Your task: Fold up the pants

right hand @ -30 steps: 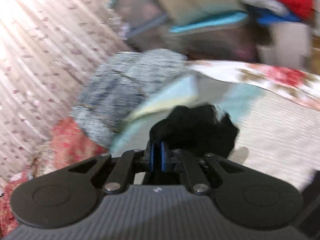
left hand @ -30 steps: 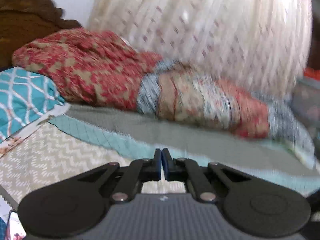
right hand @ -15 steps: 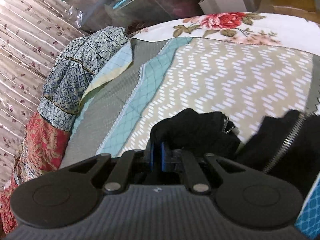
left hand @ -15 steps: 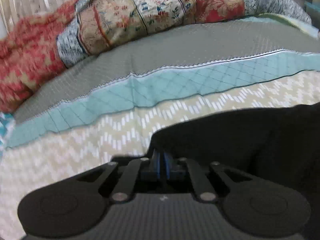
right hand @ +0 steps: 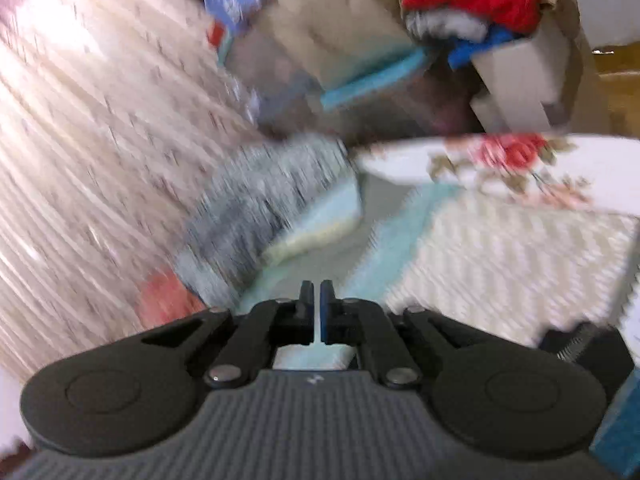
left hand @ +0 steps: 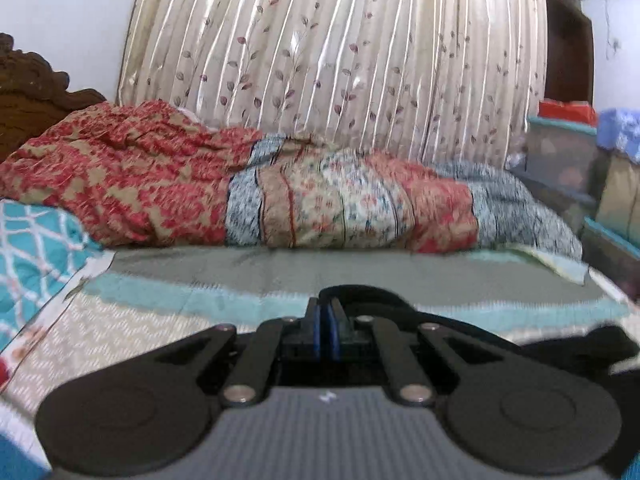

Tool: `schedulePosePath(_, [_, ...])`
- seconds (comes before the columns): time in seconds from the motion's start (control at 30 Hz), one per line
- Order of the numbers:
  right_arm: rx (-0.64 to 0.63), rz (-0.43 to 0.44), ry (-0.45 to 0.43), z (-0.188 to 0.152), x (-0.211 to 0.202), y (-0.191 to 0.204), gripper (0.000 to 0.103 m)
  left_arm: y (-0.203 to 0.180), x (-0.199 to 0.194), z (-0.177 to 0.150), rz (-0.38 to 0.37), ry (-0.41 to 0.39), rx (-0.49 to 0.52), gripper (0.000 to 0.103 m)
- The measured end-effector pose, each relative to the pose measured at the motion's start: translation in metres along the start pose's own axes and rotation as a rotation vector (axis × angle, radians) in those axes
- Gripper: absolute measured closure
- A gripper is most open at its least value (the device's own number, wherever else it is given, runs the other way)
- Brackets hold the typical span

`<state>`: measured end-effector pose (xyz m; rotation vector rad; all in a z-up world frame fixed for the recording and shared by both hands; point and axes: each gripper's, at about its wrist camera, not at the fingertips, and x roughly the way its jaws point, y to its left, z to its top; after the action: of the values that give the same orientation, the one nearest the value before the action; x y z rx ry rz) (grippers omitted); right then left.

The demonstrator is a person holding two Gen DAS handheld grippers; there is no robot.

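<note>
Left wrist view | left gripper (left hand: 325, 312) clamped on black pants (left hand: 568, 344) | right gripper (right hand: 316, 300) closed, empty | risk: one-sided lift bunches fold

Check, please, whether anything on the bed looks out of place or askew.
The right gripper is shut on nothing, while the black pants lie bunched off to its right; only the left gripper seems to pinch them. A patchwork quilt is heaped along the curtain.

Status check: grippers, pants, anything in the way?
Left hand-held gripper shut, apparently pinching black pants. Right hand-held gripper shut, empty. Rolled quilt lies beyond, not in the way.
</note>
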<state>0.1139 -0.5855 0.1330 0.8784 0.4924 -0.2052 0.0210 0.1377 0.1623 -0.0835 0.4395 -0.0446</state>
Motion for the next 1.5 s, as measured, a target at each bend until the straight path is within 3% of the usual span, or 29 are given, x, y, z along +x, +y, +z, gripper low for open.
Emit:
schedulePosePath(0.17, [0.059, -0.085, 0.130, -0.063, 0.034, -0.020, 0.093, -0.007, -0.027, -0.030, 0.018, 0.039, -0.010, 0.098])
schedulePosePath(0.23, [0.072, -0.131, 0.149, -0.070, 0.049, -0.029, 0.083, -0.009, -0.034, -0.033, 0.025, 0.042, -0.016, 0.098])
schedulePosePath(0.3, [0.101, -0.173, 0.134, -0.078, 0.060, -0.032, 0.063, -0.007, -0.037, -0.033, 0.031, 0.045, -0.027, 0.098])
schedulePosePath(0.5, [0.204, -0.204, 0.102, -0.070, 0.101, -0.055, 0.054, -0.008, -0.039, -0.028, 0.065, 0.069, -0.045, 0.098])
schedulePosePath(0.57, [0.239, -0.200, 0.078, -0.073, 0.109, -0.058, 0.056, -0.010, -0.038, -0.026, 0.076, 0.074, -0.037, 0.098])
schedulePosePath(0.63, [0.199, -0.222, 0.097, -0.072, 0.115, -0.050, 0.086, -0.014, -0.038, -0.025, 0.089, 0.076, -0.021, 0.098])
schedulePosePath(0.67, [0.186, -0.244, 0.109, -0.073, 0.113, -0.043, 0.092, -0.016, -0.038, -0.025, 0.092, 0.077, -0.017, 0.098])
schedulePosePath(0.7, [0.182, -0.245, 0.090, -0.073, 0.107, -0.035, 0.093, -0.017, -0.039, -0.023, 0.091, 0.075, -0.016, 0.098])
schedulePosePath(0.83, [0.108, -0.100, -0.023, -0.038, 0.046, -0.018, 0.093, -0.019, -0.056, -0.020, 0.069, 0.038, -0.014, 0.098])
schedulePosePath(1.0, [0.018, -0.095, -0.135, -0.021, -0.047, -0.037, 0.093, -0.019, -0.084, -0.036, 0.036, 0.022, 0.023, 0.098])
schedulePosePath(1.07, [0.032, -0.144, -0.129, -0.029, -0.072, -0.067, 0.093, -0.017, -0.086, -0.052, 0.013, 0.070, 0.026, 0.098])
schedulePosePath(1.13, [0.061, -0.248, -0.075, -0.049, -0.075, -0.093, 0.090, -0.012, -0.079, -0.078, -0.012, 0.180, 0.006, 0.097])
schedulePosePath(1.17, [0.096, -0.312, -0.048, -0.058, -0.075, -0.109, 0.087, -0.012, -0.075, -0.091, -0.020, 0.244, 0.005, 0.097])
schedulePosePath(1.2, [0.141, -0.367, -0.032, -0.065, -0.077, -0.125, 0.078, -0.012, -0.071, -0.102, -0.025, 0.300, 0.008, 0.094])
schedulePosePath(1.3, [0.344, -0.280, -0.113, -0.083, -0.105, -0.160, 0.072, -0.013, -0.074, -0.128, -0.036, 0.414, 0.040, 0.093])
schedulePosePath(1.33, [0.378, -0.313, -0.155, -0.090, -0.115, -0.154, 0.065, -0.012, -0.081, -0.132, -0.051, 0.417, 0.047, 0.090])
schedulePosePath(1.37, [0.373, -0.364, -0.210, -0.094, -0.125, -0.149, 0.049, -0.009, -0.090, -0.132, -0.065, 0.411, 0.050, 0.086])
schedulePosePath(1.43, [0.316, -0.455, -0.330, -0.102, -0.142, -0.128, 0.049, 0.000, -0.108, -0.128, -0.088, 0.377, 0.037, 0.062])
schedulePosePath(1.5, [0.243, -0.472, -0.398, -0.108, -0.154, -0.108, 0.049, 0.018, -0.125, -0.115, -0.091, 0.317, -0.029, 0.059])
